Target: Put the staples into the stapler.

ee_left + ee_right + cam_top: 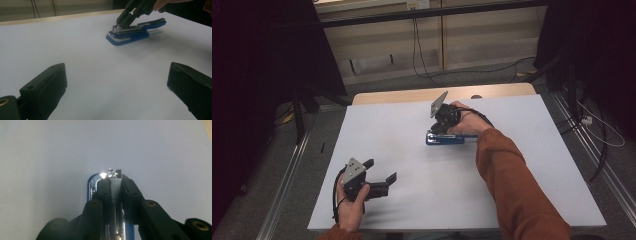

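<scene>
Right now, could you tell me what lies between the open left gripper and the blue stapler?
Nothing: only bare white table separates the left gripper from the blue stapler, seen in the left gripper view.

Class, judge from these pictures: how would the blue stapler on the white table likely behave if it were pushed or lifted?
The stapler looks rigid, with a plastic body and metal parts, so it probably won't flex. Its flat base lies on the smooth table, so a push would likely slide it, not roll it. The right gripper pinches the narrow staple strip; lifted there, the base might hinge down.
</scene>
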Demonstrator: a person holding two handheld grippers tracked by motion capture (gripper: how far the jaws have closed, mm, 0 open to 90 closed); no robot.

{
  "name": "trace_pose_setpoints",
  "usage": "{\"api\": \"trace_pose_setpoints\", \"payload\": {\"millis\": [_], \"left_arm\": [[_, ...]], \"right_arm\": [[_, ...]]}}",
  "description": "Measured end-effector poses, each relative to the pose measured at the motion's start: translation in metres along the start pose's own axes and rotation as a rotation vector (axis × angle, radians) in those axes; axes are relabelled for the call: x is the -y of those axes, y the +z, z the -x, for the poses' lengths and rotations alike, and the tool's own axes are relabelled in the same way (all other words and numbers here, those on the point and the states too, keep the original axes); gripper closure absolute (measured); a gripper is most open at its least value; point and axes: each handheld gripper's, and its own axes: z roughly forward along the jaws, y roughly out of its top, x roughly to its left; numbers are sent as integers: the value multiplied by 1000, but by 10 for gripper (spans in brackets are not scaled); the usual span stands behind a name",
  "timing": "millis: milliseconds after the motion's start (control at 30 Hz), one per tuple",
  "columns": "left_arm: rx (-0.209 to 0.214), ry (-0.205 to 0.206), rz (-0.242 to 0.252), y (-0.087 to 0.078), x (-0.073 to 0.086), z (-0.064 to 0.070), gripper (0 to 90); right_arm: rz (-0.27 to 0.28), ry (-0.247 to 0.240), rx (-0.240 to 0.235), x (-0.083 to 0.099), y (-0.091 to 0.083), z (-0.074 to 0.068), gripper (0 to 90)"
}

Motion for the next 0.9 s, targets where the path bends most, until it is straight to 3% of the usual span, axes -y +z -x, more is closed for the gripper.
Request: {"api": "trace_pose_setpoints", "payload": {"millis": [100,900], "left_arm": [[2,-4,-2,0,0,0,27],[-1,2,0,0,0,0,27]], "right_arm": [[-15,-2,1,-2,0,0,793],[20,47,9,-2,3,0,749]]}}
